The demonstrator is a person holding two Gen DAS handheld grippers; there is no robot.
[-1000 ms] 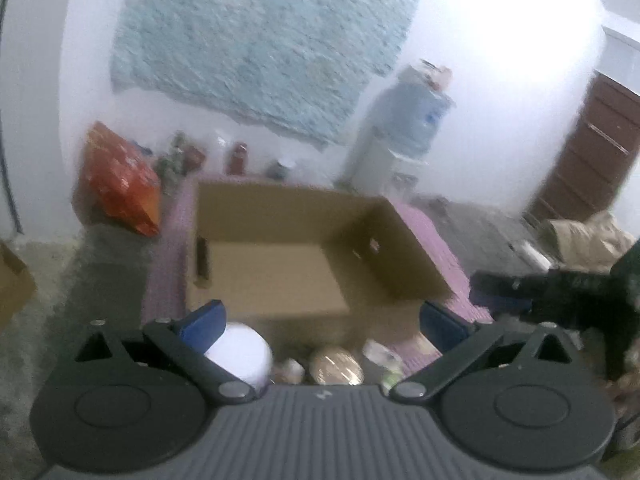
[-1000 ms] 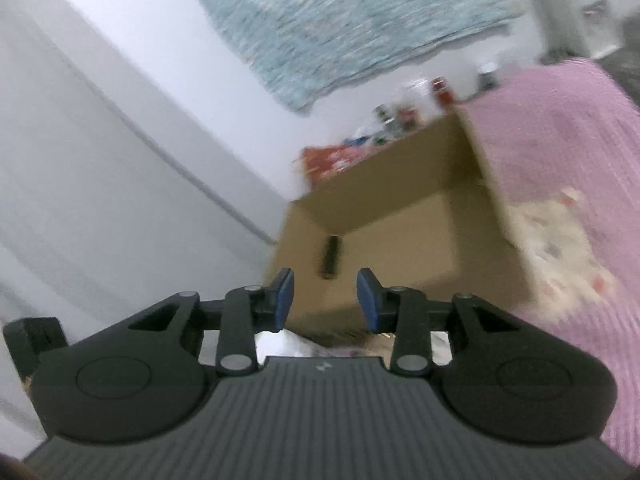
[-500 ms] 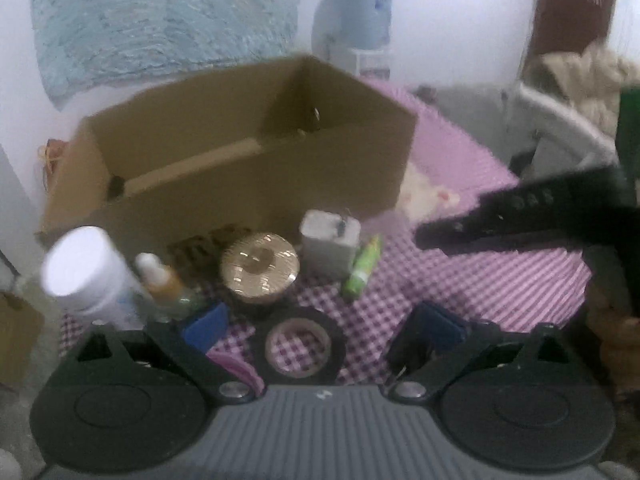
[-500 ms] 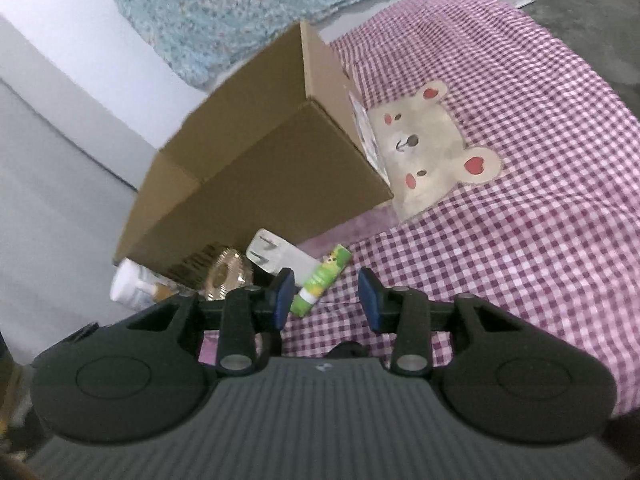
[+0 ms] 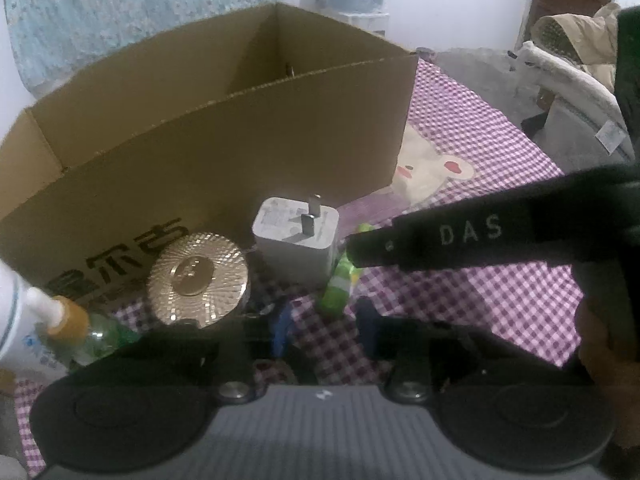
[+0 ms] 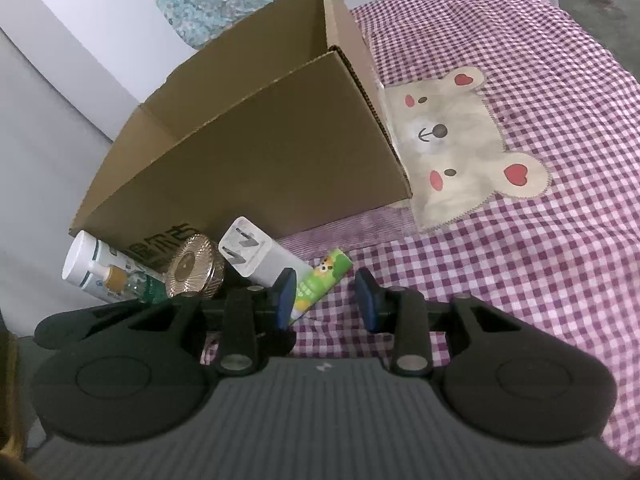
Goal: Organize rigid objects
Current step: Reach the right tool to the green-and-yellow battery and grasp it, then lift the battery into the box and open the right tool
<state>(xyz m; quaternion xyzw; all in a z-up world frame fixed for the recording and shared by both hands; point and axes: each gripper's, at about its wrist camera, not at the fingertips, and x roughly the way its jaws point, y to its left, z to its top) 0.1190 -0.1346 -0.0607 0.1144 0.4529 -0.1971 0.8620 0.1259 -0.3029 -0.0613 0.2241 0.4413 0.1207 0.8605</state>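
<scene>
Small items lie in a row in front of an open cardboard box [image 5: 200, 140] [image 6: 260, 152]: a white charger plug [image 5: 296, 236] [image 6: 256, 256], a gold ridged round lid [image 5: 196, 280] [image 6: 192, 268] and a green tube [image 5: 340, 284] [image 6: 320, 280]. My left gripper [image 5: 324, 324] hangs low over the checked cloth, its jaws closing, with only cloth showing between the pads. A dark roll of tape [image 5: 296, 364] peeks out just below them. My right gripper [image 6: 326, 300] is also closing, and the tube's near end lies beside its left pad, untouched.
A white bottle [image 6: 92, 268] and a small amber-capped bottle [image 5: 68, 320] stand at the left end of the row. The right tool's black side marked DAS [image 5: 468, 236] crosses the left wrist view, with a hand [image 5: 600, 340] below it. The checked cloth [image 6: 520, 280] bears a bear patch.
Both grippers came down from above the box to the row of items in front of it. The left jaws went from wide apart to narrow, and the tape roll slid under them.
</scene>
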